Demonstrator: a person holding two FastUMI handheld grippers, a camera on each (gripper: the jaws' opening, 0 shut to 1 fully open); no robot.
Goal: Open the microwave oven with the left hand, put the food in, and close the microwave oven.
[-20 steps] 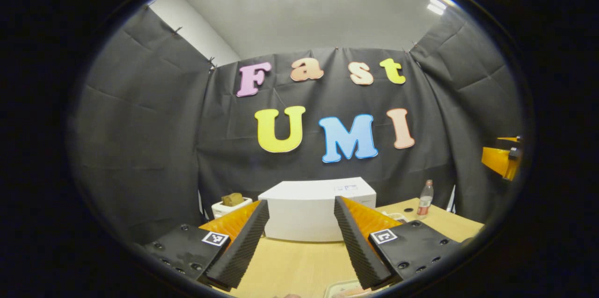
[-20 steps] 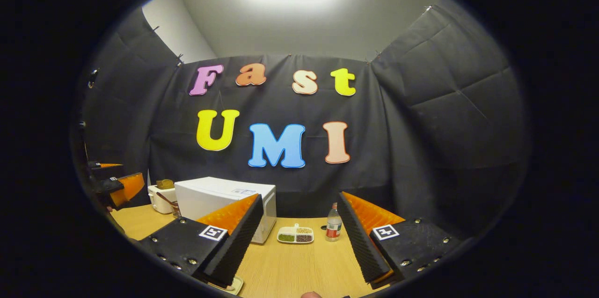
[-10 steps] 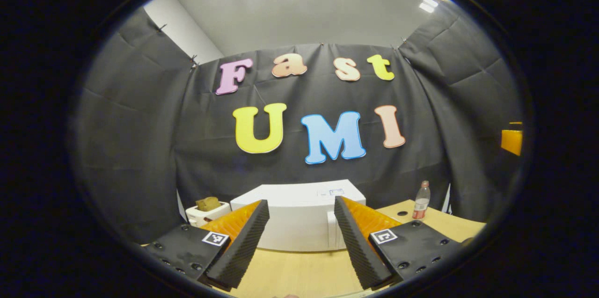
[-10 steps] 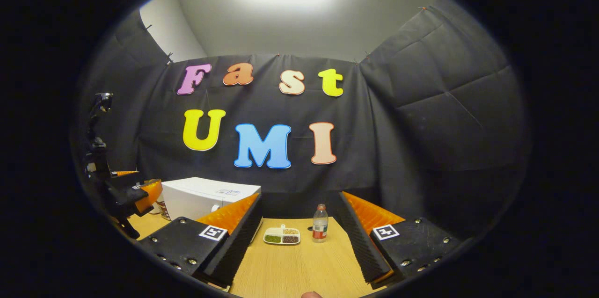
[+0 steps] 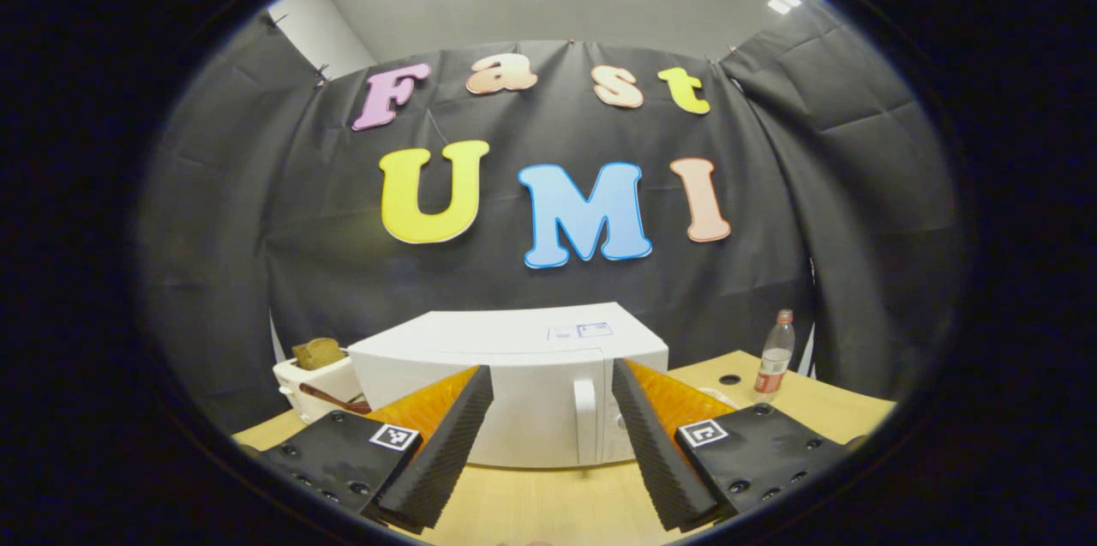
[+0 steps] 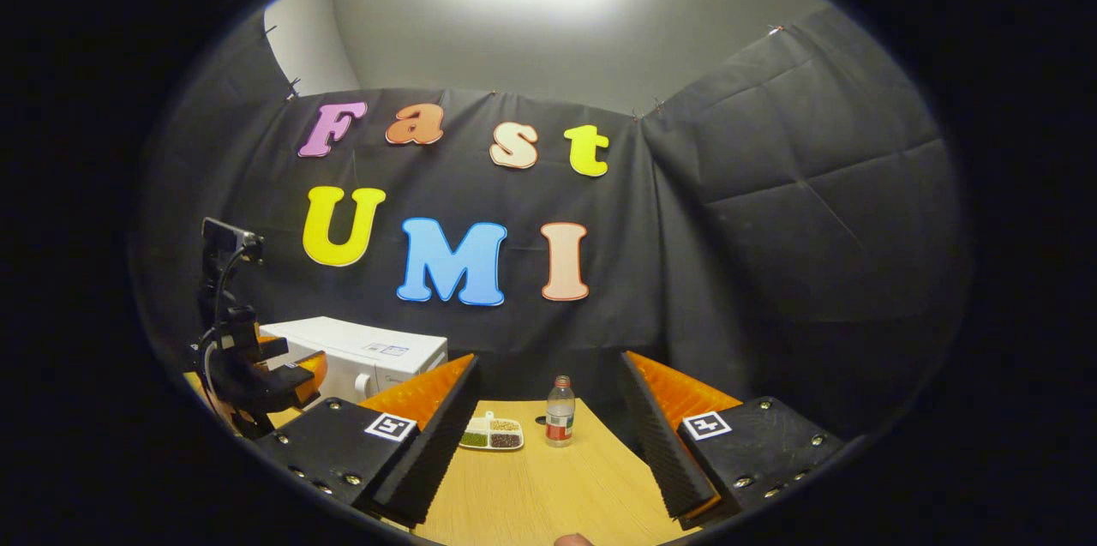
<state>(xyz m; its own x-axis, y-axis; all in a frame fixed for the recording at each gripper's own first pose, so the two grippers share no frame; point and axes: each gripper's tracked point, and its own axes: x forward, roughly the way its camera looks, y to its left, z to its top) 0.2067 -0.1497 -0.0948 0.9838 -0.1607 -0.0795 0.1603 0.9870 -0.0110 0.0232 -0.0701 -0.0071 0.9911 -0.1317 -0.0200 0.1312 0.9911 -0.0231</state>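
The white microwave (image 5: pixel 514 392) stands on the wooden table (image 5: pixel 548 503) with its door shut and its handle (image 5: pixel 584 419) on the right of the front. My left gripper (image 5: pixel 548 452) is open, a short way in front of the microwave, with the handle showing between its fingers. In the right gripper view the microwave (image 6: pixel 364 357) sits at the left with the left gripper (image 6: pixel 287 357) in front of it. My right gripper (image 6: pixel 548 452) is open and holds nothing. A white divided dish (image 6: pixel 490 436) of green and brown food lies on the table beyond it.
A plastic bottle (image 6: pixel 560 423) stands right of the dish, also seen at the table's right (image 5: pixel 776 353). A white toaster with bread (image 5: pixel 313 368) sits left of the microwave. Black cloth walls close the booth behind and at both sides.
My left gripper has moved closer to the microwave and lower, so its front and handle now show. The right gripper view has swung rightwards, and the microwave has slid left in it.
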